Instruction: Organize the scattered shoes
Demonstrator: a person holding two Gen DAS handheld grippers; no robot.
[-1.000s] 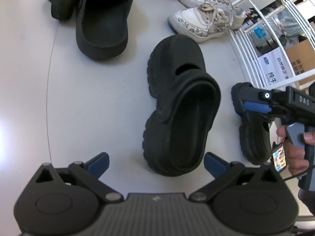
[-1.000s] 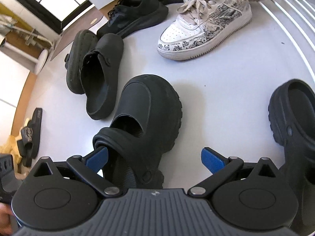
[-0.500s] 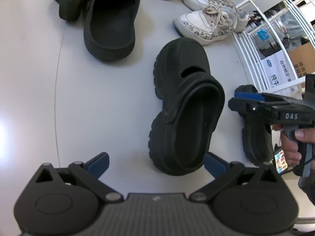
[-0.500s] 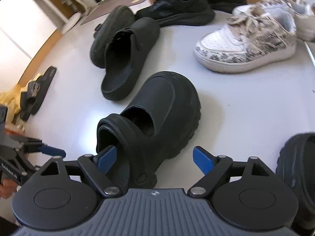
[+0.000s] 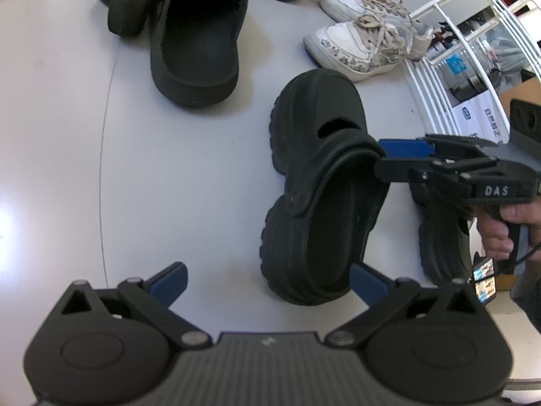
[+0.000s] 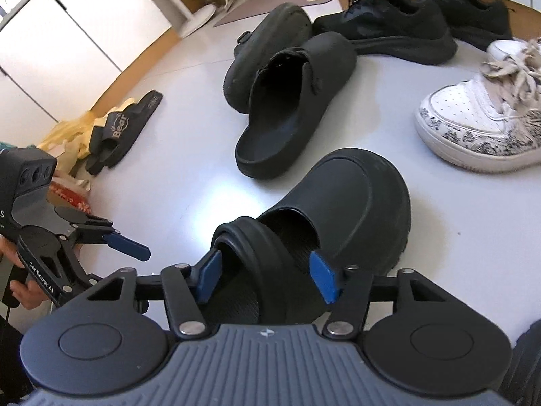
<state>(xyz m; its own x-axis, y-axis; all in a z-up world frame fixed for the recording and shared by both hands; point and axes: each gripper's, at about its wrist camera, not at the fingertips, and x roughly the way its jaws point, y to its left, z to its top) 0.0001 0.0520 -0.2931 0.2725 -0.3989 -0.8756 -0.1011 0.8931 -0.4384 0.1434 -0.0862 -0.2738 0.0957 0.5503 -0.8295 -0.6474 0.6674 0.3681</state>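
Chunky black clog [image 6: 341, 209] sits sole-down near the middle of the pale grey worktop [image 6: 189, 155], toe pointing away from the right wrist camera. Right gripper [image 6: 267, 279]: jaws closing, blue pads on either side of the clog's folded-forward heel strap [image 6: 257, 253]; left pad looks to be at the strap's side, right pad still a little apart, so not yet clamped on it. In the left wrist view the same gripper [image 5: 392, 159] comes in from the right edge, held by a hand [image 5: 503, 226], with its fingertips at the strap. Left gripper [image 5: 267, 279] released, jaws spread wide with nothing between them, poised above the worktop at the clog's heel end. Matching second clog [image 5: 439, 243] lies just beyond the right gripper, mostly hidden. Further back: pair of black mules [image 6: 287, 101], one tipped on its side against the other; black trainers [image 6: 389, 30]; white patterned sneakers [image 6: 483, 121]. White wire rack [image 5: 439, 77] along the worktop's right edge.
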